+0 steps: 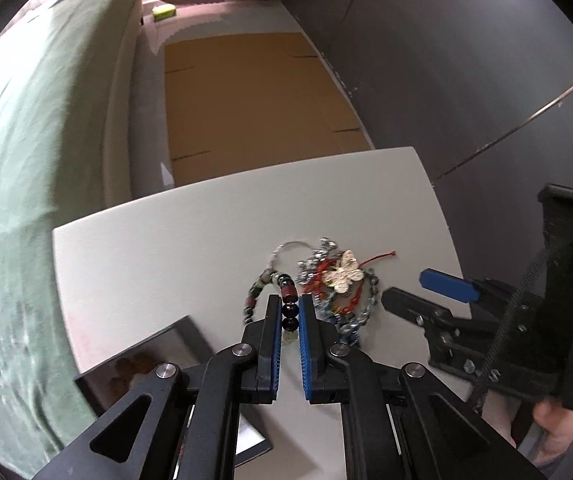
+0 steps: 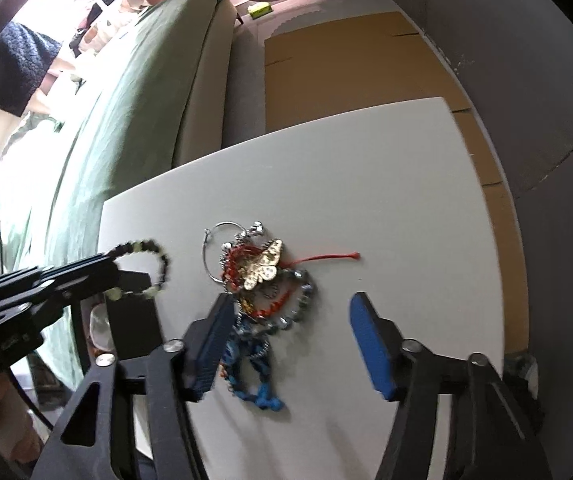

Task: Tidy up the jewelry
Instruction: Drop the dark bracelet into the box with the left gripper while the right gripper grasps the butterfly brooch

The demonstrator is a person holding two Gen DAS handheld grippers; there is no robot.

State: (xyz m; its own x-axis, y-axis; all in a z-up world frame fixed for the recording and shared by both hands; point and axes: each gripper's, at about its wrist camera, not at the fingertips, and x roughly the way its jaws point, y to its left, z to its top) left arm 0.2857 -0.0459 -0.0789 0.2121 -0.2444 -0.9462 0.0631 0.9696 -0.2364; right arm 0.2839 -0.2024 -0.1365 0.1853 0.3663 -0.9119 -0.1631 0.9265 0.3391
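My left gripper (image 1: 289,314) is shut on a dark beaded bracelet (image 1: 289,300), a string of red, black and green beads that sits between the blue pads. In the right wrist view the same bracelet (image 2: 161,264) hangs as a loop from the left gripper (image 2: 115,270), lifted off the white table (image 2: 386,200). A tangled jewelry pile (image 2: 270,280) lies mid-table: a gold butterfly pendant (image 2: 264,266), a red cord (image 2: 326,257), a silver hoop (image 2: 222,228) and a blue braided bracelet (image 2: 256,380). My right gripper (image 2: 291,314) stands open over the pile, its left finger close beside it.
A black box (image 1: 146,356) sits at the table's near left corner. A bed with a green cover (image 1: 46,140) runs along the left. Flat cardboard (image 1: 246,100) lies on the floor beyond the table, with a dark wall (image 1: 466,60) to the right.
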